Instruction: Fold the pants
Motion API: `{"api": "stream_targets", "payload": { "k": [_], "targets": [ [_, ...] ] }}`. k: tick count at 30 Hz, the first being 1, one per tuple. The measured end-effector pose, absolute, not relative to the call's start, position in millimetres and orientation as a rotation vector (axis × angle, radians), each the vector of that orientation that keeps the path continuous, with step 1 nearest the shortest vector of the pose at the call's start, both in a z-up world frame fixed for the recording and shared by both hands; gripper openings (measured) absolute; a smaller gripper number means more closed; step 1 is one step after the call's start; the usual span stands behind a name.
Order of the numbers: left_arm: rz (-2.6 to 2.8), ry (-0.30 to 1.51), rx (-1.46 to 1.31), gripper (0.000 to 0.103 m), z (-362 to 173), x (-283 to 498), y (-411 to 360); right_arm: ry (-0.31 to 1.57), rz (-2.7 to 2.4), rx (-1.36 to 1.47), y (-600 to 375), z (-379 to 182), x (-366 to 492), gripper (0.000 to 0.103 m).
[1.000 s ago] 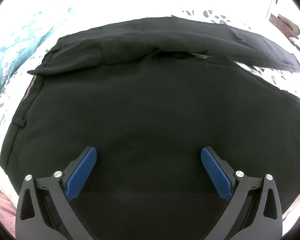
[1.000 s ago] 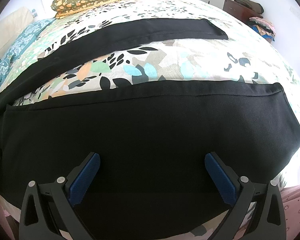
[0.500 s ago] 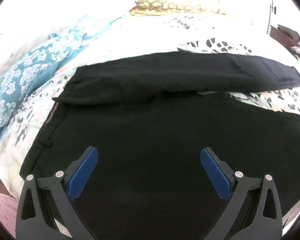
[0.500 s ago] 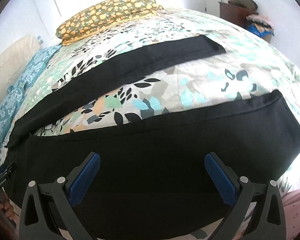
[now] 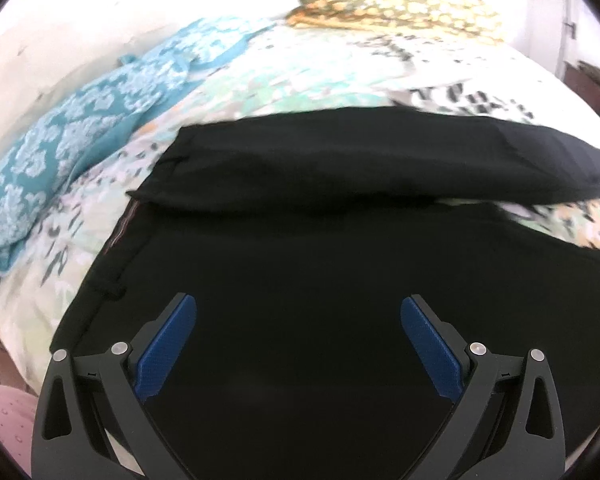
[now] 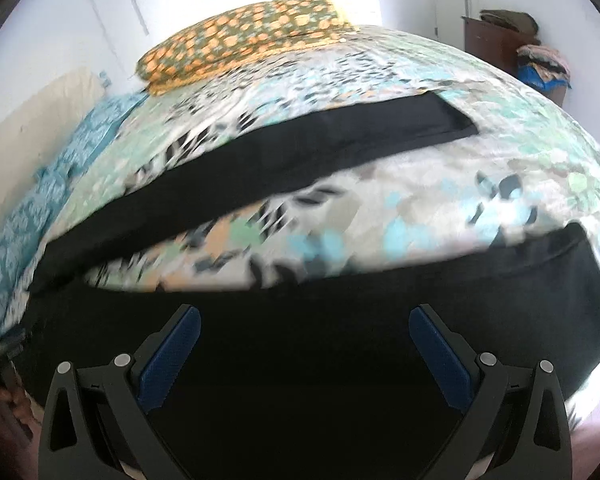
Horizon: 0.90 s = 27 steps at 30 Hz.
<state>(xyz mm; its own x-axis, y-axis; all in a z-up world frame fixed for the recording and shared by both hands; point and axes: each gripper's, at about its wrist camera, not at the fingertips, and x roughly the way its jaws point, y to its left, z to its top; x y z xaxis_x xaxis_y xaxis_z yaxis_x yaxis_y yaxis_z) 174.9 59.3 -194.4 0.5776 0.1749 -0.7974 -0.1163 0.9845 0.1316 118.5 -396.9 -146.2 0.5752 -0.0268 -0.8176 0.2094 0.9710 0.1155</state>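
- No brand, label or writing that I can read in either view; both frames are motion-blurred.
- Black pants (image 5: 300,264) lie spread flat on the bed (image 5: 284,80), over its leaf-print cover.
- Long axis runs left to right in both views: waistband (image 5: 112,256) toward 9 o'clock in the left wrist view, leg hems toward 3 o'clock in the right wrist view.
- The two legs split apart: the far leg (image 6: 260,160) slants up toward 2 o'clock, the near leg (image 6: 380,320) lies across the bottom, with printed cover showing between them.
- Left gripper (image 5: 299,330): released, blue pads wide apart, above the seat area, gripping nothing.
- Right gripper (image 6: 305,340): released, pads wide apart, above the near leg, gripping nothing.
- Yellow-patterned pillow (image 6: 240,40) at 12 o'clock; teal patterned pillow (image 5: 72,140) at 10 o'clock.
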Motion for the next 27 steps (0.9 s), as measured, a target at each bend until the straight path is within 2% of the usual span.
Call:
{"api": "stream_targets", "payload": {
  "k": [8,13,20,24,25,27],
  "targets": [
    [0.253,1.023,-0.019,0.103,-215,186,87,1.001,-0.271,0.222,-535,-120,265,0.103],
    [0.25,1.033,-0.02,0.103,-228,190,85,1.188,-0.351,0.286,-603,-149,350,0.103],
    [0.242,1.023,-0.045,0.103,-231,190,87,1.29,-0.346,0.103,-607,-180,417,0.103],
    [0.252,1.012,-0.038,0.103,-232,191,85,1.279,-0.342,0.058,-609,-194,433,0.102],
    [0.254,1.01,-0.037,0.103,-232,191,85,1.267,-0.328,0.097,-611,-197,432,0.097],
    [0.259,1.007,-0.033,0.103,-232,191,84,1.237,-0.307,0.161,-614,-196,429,0.039]
  ]
}}
